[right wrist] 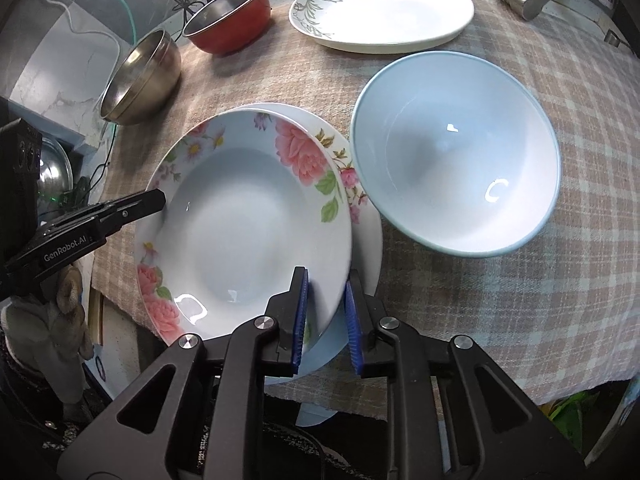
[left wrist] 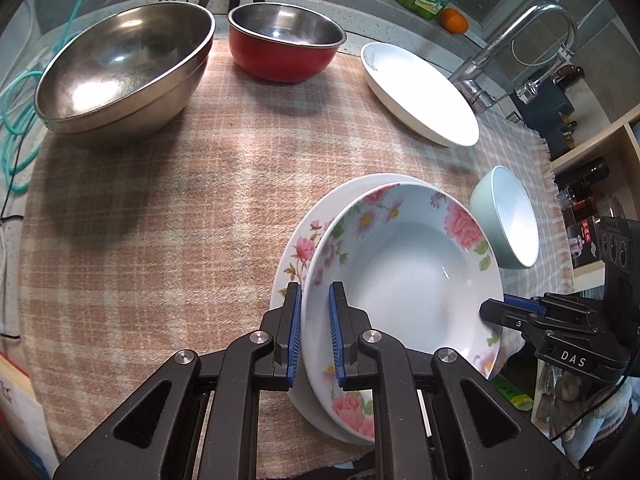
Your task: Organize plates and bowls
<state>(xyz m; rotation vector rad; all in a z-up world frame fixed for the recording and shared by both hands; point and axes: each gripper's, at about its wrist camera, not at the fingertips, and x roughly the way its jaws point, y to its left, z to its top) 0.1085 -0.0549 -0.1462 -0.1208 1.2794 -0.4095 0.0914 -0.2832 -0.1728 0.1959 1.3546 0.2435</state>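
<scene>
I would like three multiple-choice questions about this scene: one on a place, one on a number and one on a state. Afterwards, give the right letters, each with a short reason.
1. Where is the blue bowl?
A) on a chair
B) right beside the flowered plates
C) on the floor

2. How many flowered plates are there?
A) one
B) two
C) four

3. In what state is the red bowl?
A) upright and empty
B) upside down
C) full of fruit

Key:
1 B: its rim is next to theirs, on the cloth.
2 B: a deep one sits over a flatter one.
3 A: its bare steel inside faces up.
</scene>
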